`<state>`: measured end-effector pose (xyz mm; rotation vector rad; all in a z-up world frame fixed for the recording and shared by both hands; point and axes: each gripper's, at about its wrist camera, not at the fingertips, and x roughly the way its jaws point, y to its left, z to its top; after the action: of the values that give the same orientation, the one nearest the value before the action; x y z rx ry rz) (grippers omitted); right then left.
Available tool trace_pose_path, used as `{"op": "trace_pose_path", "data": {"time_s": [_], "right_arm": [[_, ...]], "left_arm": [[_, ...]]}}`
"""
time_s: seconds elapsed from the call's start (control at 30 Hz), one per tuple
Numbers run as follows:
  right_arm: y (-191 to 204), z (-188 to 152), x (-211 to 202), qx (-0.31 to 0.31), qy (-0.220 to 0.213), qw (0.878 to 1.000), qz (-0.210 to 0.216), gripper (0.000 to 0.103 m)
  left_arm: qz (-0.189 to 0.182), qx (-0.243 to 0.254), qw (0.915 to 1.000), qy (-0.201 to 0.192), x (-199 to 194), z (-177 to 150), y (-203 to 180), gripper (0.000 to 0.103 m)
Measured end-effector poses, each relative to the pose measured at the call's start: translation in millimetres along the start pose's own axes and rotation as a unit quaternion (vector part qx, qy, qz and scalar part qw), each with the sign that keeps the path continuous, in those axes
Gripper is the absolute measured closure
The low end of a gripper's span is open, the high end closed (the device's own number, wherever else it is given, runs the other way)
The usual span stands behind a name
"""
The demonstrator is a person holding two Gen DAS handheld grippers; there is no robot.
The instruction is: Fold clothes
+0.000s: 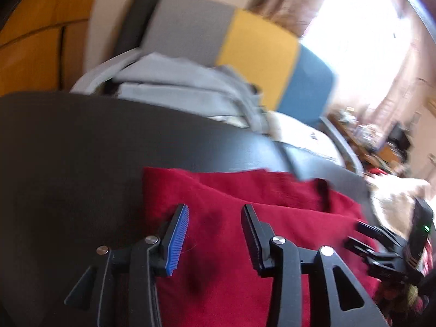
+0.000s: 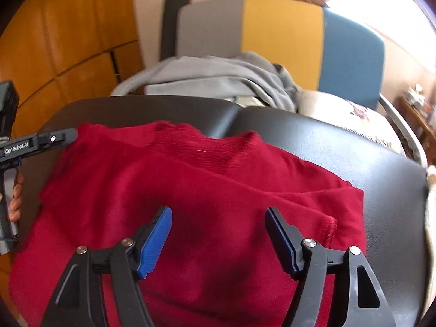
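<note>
A red garment (image 2: 190, 190) is spread on the dark tabletop (image 2: 340, 147), partly folded, with layered edges seen ahead of both grippers. The left gripper (image 1: 215, 212) is held wide apart over the garment's left part, nothing gripped between its jaws. The right gripper (image 2: 218, 212) is also spread wide, empty, above the garment's near middle. In the right wrist view the left gripper's body is seen far to the left, at the garment's edge, held by a hand (image 2: 16, 199). Beyond the tabletop, a pile of grey clothes (image 2: 218, 76) is seen on a chair (image 2: 283, 35) with grey, yellow and blue back panels.
</note>
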<state>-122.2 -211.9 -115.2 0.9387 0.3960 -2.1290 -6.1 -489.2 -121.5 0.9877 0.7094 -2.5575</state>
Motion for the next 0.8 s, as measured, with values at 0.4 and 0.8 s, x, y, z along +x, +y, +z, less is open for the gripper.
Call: {"op": "trace_pose_path", "data": {"time_s": [0.4,0.8], "right_arm": [[-26,-3,28,0.025,0.018,0.999,-0.022,0.000],[-27,2,30,0.026,0.016,0.999,-0.023,0.000]], "left_arm": [[0.056,0.010,0.9984,-0.002,30,-8,6,0.064],[0.074,0.024,0.9969,0.000,26,0,0,0.064]]}}
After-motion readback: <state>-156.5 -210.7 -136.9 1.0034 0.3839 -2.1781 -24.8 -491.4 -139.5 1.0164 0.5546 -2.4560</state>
